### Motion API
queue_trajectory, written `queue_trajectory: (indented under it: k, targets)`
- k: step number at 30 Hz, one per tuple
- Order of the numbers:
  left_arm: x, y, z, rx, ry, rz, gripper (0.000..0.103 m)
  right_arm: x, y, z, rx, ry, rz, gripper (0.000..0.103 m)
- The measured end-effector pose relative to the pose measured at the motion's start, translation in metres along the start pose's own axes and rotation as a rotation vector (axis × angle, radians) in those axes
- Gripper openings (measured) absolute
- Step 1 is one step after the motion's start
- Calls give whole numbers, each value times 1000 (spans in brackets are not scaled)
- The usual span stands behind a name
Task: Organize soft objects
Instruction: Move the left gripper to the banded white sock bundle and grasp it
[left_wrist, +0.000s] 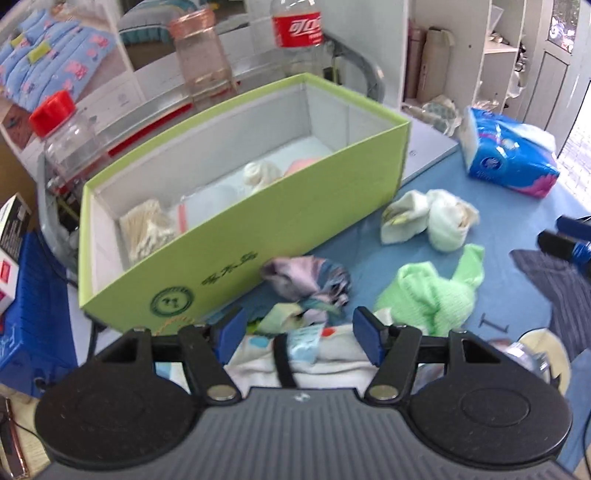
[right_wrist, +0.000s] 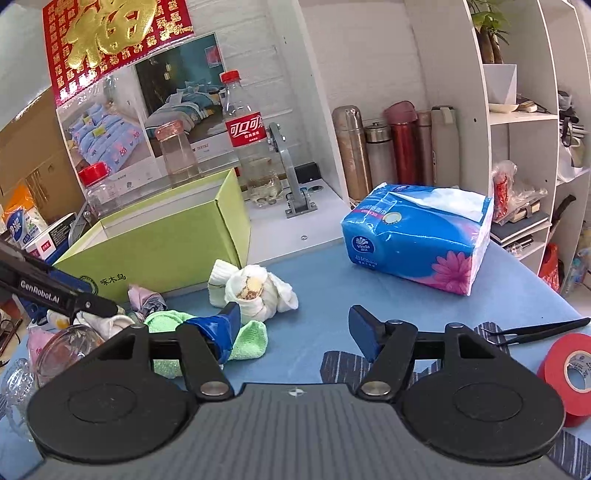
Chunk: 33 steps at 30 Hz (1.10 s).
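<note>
On the blue table (right_wrist: 321, 295) we see the green box (left_wrist: 258, 229) best from the left cam, which looks down into it: a bag of cotton swabs (left_wrist: 147, 230) at one end, a white sock roll (left_wrist: 260, 175) and sth pink (left_wrist: 304, 164) toward the other. The right cam shows only the box's outer walls, but it gives us the tissue pack (right_wrist: 417, 240) in full, w/ red tape (right_wrist: 569, 369) and black tweezers (right_wrist: 539, 330) at the right edge, which the left cam misses.

Soft things lie loose on the table, outside the box: a white sock bundle (left_wrist: 432, 218) near its corner, a green cloth (left_wrist: 432, 291) beside that, a purple cloth (left_wrist: 306, 277) against the box front. A white printed cloth (left_wrist: 295, 354) w/ a tag sits just under the left gripper (left_wrist: 301, 330), seen in the left cam only.

Left gripper: jaws about half apart over that cloth, not clamped on it. Right gripper (right_wrist: 295, 325): half apart too, empty, bare table between the pads, green cloth beside its left finger.
</note>
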<state>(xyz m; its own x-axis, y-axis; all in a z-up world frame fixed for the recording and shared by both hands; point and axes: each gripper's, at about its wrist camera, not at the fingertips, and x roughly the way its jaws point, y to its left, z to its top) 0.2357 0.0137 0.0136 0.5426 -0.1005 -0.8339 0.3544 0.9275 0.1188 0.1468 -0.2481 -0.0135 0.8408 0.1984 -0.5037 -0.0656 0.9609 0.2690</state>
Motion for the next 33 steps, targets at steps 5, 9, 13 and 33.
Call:
queue_trajectory:
  k: [5,9,13,33]
  targets:
    - [-7,40,-23,-85,-5,81,65,-3,0,2,16,-19,-3,52]
    - [-6,80,-53,-150,39,224,65,-7,10,3,-3,-24,14,52]
    - [-19,125,-92,-329,22,142,67,-11,21,5,-29,-31,29,53]
    - [-51,112,-118,-258,-78,37,67,-33,55,5,-132,-43,102,56]
